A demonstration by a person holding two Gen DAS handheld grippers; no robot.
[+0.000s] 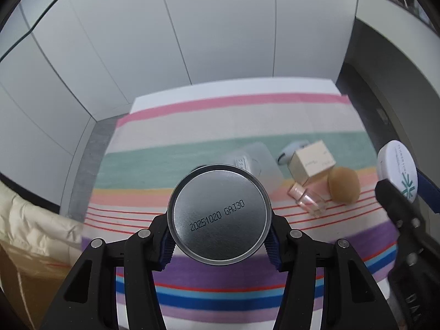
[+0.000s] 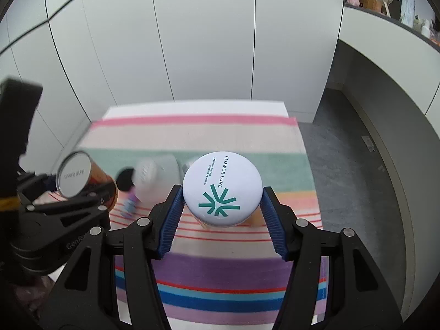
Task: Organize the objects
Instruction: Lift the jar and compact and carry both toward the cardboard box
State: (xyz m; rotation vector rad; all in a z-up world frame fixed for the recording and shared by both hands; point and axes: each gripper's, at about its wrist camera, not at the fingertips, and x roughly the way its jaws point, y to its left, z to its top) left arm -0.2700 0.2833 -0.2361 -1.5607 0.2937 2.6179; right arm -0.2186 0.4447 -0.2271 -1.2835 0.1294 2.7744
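Hovering above striped cloth [image 1: 220, 126], edges clear

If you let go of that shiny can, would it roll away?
Probably. The can is round with smooth metal walls, so on its side it would likely roll across the striped cloth. Its slick surface may also slip between the jaws.
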